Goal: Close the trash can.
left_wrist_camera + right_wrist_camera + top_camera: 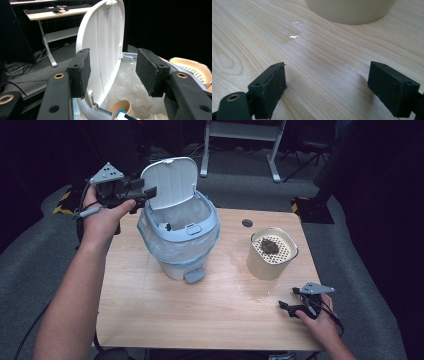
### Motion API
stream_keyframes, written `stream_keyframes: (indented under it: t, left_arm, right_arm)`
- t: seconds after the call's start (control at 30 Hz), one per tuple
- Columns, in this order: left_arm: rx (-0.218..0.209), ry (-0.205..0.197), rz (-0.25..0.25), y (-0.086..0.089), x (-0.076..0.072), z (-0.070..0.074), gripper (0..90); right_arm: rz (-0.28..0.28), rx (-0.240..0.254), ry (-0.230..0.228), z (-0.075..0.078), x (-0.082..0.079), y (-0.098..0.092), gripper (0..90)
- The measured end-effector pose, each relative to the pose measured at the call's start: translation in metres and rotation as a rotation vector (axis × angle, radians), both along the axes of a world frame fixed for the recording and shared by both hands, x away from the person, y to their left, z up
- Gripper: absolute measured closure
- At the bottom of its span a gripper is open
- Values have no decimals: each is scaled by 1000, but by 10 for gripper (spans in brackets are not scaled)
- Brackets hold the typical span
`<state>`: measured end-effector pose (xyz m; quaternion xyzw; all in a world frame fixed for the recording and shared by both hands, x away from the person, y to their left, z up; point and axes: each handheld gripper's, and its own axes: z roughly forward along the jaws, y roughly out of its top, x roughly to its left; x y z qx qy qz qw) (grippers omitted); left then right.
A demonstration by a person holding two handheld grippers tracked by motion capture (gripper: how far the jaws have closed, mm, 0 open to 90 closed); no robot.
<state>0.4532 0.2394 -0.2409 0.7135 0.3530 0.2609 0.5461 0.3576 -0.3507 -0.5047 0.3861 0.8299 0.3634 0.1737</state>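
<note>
From the high view, the left gripper (142, 195) is held up in the air at the top-left, forearm stretched up along the table's left edge, jaws pointing at the raised lid (171, 181) of the pedal bin (180, 237). The bin stands near the middle of the wooden table (150, 310), lined with a clear bag. The right gripper (287, 307) rests low on the table's near-right corner, just in front of a cream container (271, 254) with a perforated insert and a dark clump on it. Grey carpet and desk legs sit behind.

In the left gripper view the jaws are parted, gripping nothing; the lid's edge (100, 50) stands upright just beyond the gap. Down in the bin you can see a paper cup (121, 107) and scraps.

The right gripper view shows wide-open jaws over bare wood, plus shiny wet spots (295, 37) near the container's base (349, 11).
</note>
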Motion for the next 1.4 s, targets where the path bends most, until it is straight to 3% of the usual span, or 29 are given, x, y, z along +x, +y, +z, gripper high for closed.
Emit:
stream_keyframes:
  t: [0.23, 0.47, 0.67, 0.83, 1.0, 1.4]
  left_arm:
    - [33, -6, 36, -1, -5, 4, 437]
    - [32, 4, 89, 9, -8, 3, 432]
    - [-4, 29, 66, 7, 10, -1, 393]
    - [-31, 22, 28, -1, 16, -1, 385]
    - [4, 17, 22, -8, 10, 0, 338]
    - [4, 63, -65, -22, -19, -3, 361]
  right_arm:
    - [1, -1, 0, 0, 0, 0, 151]
    - [1, -1, 0, 0, 0, 0, 151]
    - [0, -1, 0, 0, 0, 0, 151]
    - [0, -1, 0, 0, 0, 0, 151]
    - [1, -1, 0, 0, 0, 0, 151]
    - [0, 0, 0, 0, 0, 0, 151]
